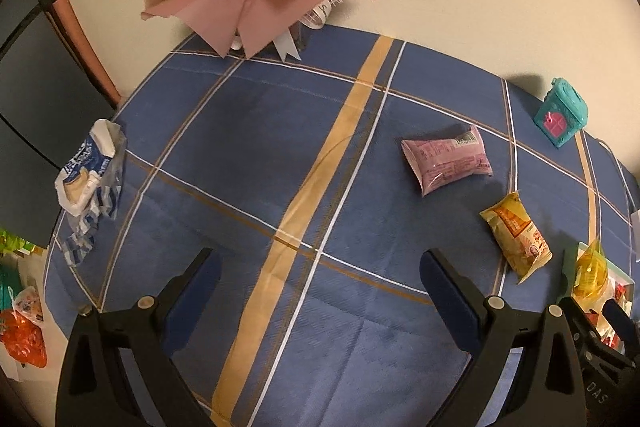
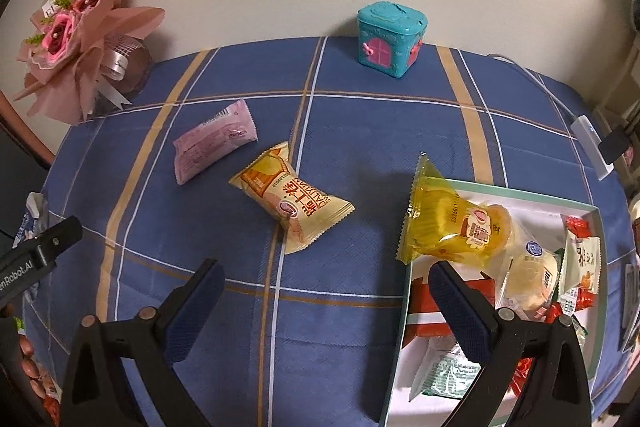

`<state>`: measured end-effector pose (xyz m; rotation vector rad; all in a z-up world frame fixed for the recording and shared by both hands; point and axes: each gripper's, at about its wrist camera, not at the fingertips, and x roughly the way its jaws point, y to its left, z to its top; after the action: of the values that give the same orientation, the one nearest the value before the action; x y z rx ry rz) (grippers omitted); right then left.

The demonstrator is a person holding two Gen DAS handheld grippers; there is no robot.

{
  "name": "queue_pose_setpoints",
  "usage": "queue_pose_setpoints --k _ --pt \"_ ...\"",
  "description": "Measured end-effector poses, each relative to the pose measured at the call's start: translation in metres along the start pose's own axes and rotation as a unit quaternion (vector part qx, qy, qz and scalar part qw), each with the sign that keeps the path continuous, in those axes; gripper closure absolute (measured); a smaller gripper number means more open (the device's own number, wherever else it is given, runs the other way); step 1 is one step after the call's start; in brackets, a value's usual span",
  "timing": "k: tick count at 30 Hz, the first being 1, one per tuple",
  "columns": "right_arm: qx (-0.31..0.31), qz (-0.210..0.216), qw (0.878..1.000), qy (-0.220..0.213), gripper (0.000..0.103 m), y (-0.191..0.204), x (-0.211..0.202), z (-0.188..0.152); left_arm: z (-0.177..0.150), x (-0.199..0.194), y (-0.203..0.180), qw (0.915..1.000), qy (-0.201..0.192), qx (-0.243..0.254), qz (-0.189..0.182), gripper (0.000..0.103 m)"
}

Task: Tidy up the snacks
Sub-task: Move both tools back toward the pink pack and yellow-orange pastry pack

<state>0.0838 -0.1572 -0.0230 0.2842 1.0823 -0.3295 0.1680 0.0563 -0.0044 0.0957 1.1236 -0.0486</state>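
Both your grippers, left and right, hover wide open and empty because two snacks, pink at eleven o'clock and yellow at twelve, await the box at three.

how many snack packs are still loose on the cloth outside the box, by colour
pink pack: 1
yellow and cream pack: 1
blue and white pack: 1
total: 3 loose on the cloth; the clear yellow pack leans over the box rim, not counted
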Motion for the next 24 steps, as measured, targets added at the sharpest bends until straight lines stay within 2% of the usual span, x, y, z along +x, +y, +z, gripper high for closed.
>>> queue_pose_setpoints --k 14,21,24 --pt "-0.015 0.004 1.000 -0.010 0.000 0.012 0.028 0.017 0.007 0.042 -0.022 0.9993 0.026 0.014 -0.025 0.004" --pt "-0.026 0.004 1.000 -0.006 0.000 0.019 0.052 0.027 0.014 0.061 -0.028 0.9990 0.023 0.032 -0.021 0.004" --pt "-0.033 0.008 0.999 -0.009 0.000 0.023 0.060 0.033 0.022 0.065 -0.028 0.9988 0.020 0.030 -0.034 0.004"
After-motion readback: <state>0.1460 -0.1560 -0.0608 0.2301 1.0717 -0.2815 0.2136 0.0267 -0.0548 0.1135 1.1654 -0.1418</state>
